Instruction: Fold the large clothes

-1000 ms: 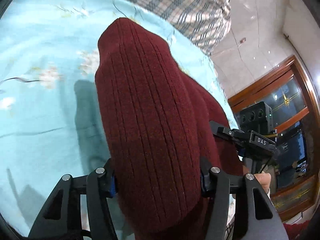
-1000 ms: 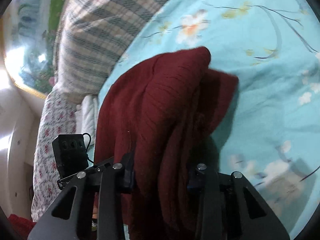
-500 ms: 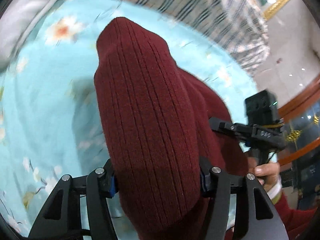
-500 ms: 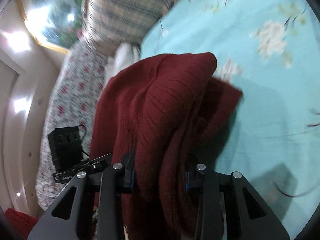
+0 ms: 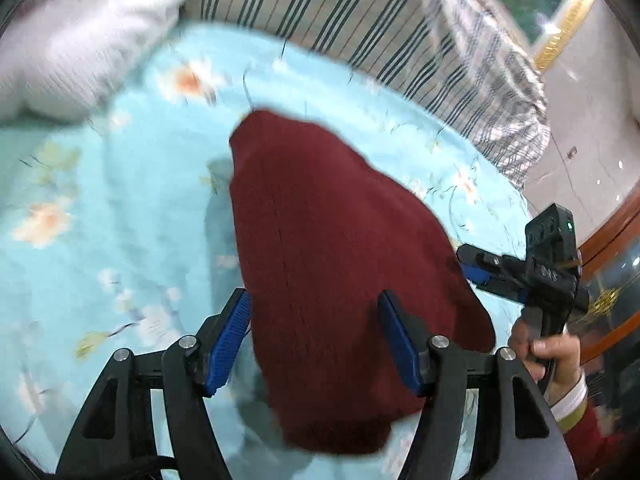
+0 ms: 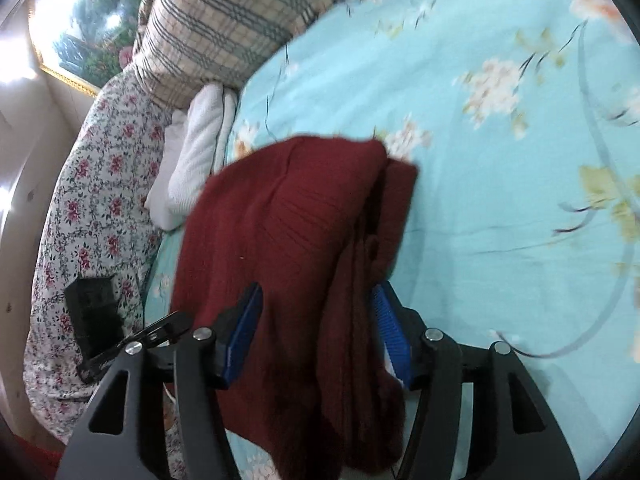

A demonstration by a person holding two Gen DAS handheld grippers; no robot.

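Note:
A dark red ribbed sweater [image 5: 320, 220], folded into a thick bundle, rests on the light blue flowered bedsheet [image 5: 120, 220]. My left gripper [image 5: 314, 300] straddles its near end. Its jaws are opening, the blue pads [image 5: 228, 344] show bare, and the cloth sits loose between them. In the right wrist view the same sweater [image 6: 288, 208] droops between the fingers of my right gripper [image 6: 318, 292]. Those jaws are opening too, with the pads [image 6: 390, 332] off the cloth. Each gripper shows in the other's view: the right gripper [image 5: 480, 268] held by a hand [image 5: 552, 352], and the left gripper [image 6: 160, 328].
A plaid pillow [image 6: 240, 20] lies along the head of the bed, with a white folded cloth [image 6: 196, 160] beside it and a floral quilt [image 6: 92, 200] at the bed's side. The sheet [image 6: 500, 200] stretches away to the right. A wooden cabinet [image 5: 616, 240] stands past the bed.
Both grippers' jaws have spread and their blue pads now show. The sweater has slipped lower between them onto the sheet. Both views have swung towards the pillows.

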